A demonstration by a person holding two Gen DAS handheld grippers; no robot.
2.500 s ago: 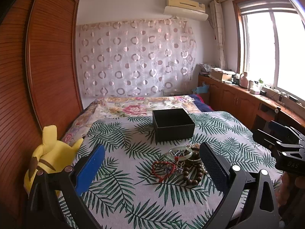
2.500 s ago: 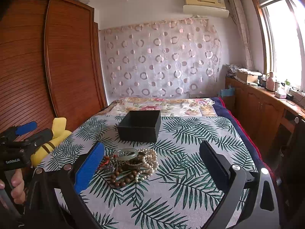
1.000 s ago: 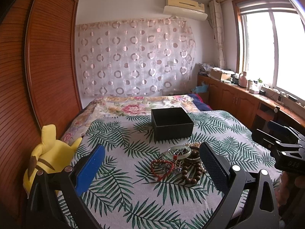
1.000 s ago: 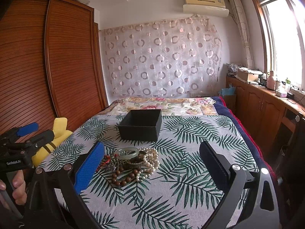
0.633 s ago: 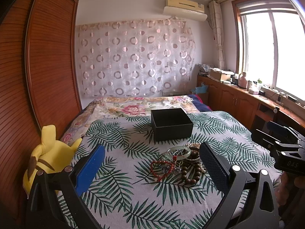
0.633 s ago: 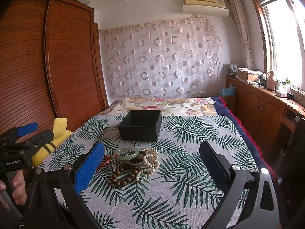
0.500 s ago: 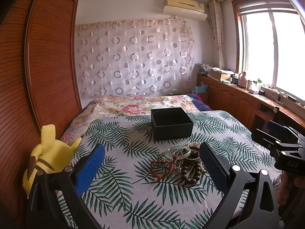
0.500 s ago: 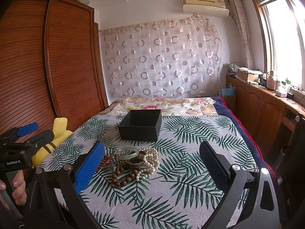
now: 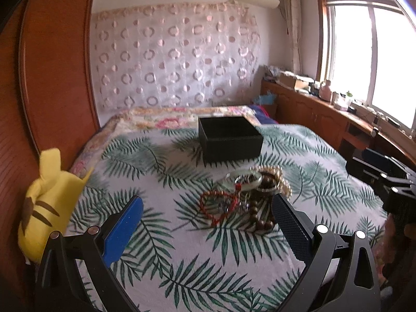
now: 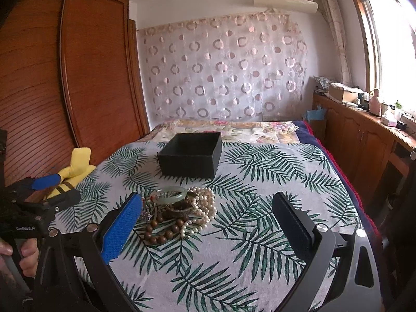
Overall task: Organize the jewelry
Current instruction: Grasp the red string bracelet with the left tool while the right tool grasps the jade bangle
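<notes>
A pile of jewelry lies on the leaf-print cloth: a red bead bracelet (image 9: pixel 217 206), a pale green bangle (image 9: pixel 243 179) (image 10: pixel 170 193), brown wooden beads (image 9: pixel 262 222) (image 10: pixel 158 230) and a pearl strand (image 9: pixel 282 179) (image 10: pixel 205 204). An open black box (image 9: pixel 228 137) (image 10: pixel 191 157) stands just behind the pile. My left gripper (image 9: pixel 208 225) is open and empty, just short of the pile. My right gripper (image 10: pixel 206 223) is open and empty, above the pile's right side.
A yellow plush toy (image 9: pixel 49 200) (image 10: pixel 75 171) lies at the bed's left edge by the wooden wardrobe (image 10: pixel 98 72). A wooden cabinet (image 10: pixel 364 140) with clutter runs along the right under the window. The floral bedding (image 10: pixel 234 127) lies behind the box.
Both grippers have moved forward toward the jewelry pile, which now looks larger and nearer. Both stay open.
</notes>
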